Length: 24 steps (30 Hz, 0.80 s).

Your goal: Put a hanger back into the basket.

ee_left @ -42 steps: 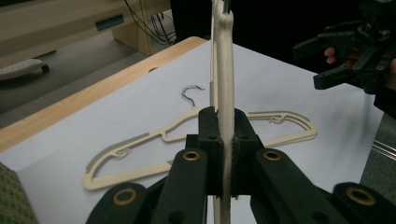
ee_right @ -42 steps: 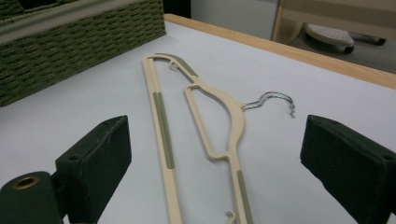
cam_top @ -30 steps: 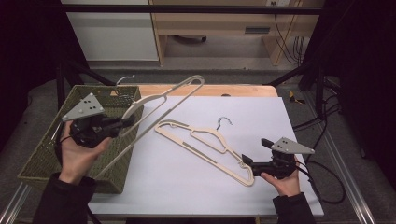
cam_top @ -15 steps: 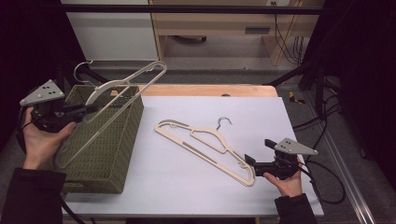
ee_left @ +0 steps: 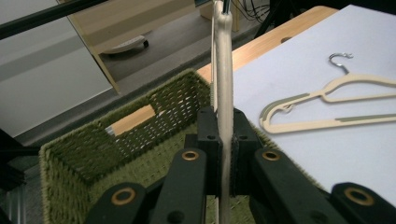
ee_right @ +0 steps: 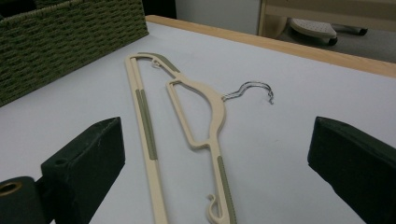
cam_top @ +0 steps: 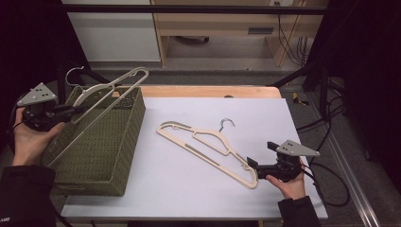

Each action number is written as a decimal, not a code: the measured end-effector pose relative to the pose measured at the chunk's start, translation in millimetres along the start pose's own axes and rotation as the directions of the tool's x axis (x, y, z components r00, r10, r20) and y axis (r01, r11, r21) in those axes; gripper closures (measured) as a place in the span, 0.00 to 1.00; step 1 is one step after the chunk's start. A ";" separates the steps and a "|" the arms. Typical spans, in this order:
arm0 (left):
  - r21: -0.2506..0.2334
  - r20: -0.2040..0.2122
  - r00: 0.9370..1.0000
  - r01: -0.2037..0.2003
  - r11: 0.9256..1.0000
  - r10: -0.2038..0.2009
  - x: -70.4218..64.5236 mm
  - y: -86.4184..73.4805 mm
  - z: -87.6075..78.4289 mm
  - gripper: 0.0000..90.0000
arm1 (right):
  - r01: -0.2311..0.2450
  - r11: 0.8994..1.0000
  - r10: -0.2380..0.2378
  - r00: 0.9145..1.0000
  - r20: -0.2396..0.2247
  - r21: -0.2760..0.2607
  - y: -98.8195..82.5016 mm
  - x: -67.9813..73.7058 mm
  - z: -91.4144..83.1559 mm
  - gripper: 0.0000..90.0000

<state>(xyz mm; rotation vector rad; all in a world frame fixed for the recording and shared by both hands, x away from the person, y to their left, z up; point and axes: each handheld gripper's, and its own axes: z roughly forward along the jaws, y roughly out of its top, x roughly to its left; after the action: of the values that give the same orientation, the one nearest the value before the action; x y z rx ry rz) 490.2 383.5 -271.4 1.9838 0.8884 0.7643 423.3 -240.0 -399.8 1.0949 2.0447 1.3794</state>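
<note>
My left gripper point(cam_top: 75, 111) is shut on the bar of a cream hanger point(cam_top: 113, 90), which slants up over a green wicker basket point(cam_top: 127, 137); its metal hook points far left. In the left gripper view both jaws pinch the hanger point(ee_left: 223, 93) edge-on above the basket point(ee_left: 140, 126). A second cream hanger point(cam_top: 203, 156) with a steel hook lies flat on the white table top point(cam_top: 189, 194). My right gripper point(cam_top: 260, 154) rests at that hanger's near end, open. In the right gripper view the flat hanger point(ee_right: 144, 112) runs away between its wide-set pads point(ee_right: 84, 158).
The basket stands at the table's left edge, partly overhanging it. A wooden strip point(cam_top: 213, 91) runs along the table's far edge. Black frame bars and cables point(cam_top: 326, 137) stand at the right. A pale cabinet point(cam_top: 113, 33) and wooden furniture lie beyond.
My left gripper has carried its hanger leftward, from above the basket's middle to its left side. The right gripper and the flat hanger have stayed put.
</note>
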 end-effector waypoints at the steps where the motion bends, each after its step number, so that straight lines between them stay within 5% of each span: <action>1: 0.017 0.002 1.000 -0.002 1.000 0.002 2.8 -4.0 0.2 0.95 | 0.000 1.000 0.000 1.000 0.000 0.000 0.0 0.0 0.0 0.05; 14: 0.101 -0.044 0.999 -0.010 0.995 0.014 19.8 -39.4 9.3 0.95 | 0.004 1.000 -0.004 1.000 -0.004 0.010 -0.7 0.6 2.0 0.05; 24: 0.142 -0.077 0.997 0.006 0.990 0.005 1.9 -71.1 21.1 0.95 | 0.000 1.000 0.000 1.000 -0.015 0.025 -1.3 2.4 3.5 0.06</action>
<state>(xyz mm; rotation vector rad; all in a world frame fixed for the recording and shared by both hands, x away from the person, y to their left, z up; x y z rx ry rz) 485.5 406.0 -341.9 2.0892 1.0140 0.8017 423.9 -236.4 -402.3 1.0979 2.0782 1.3696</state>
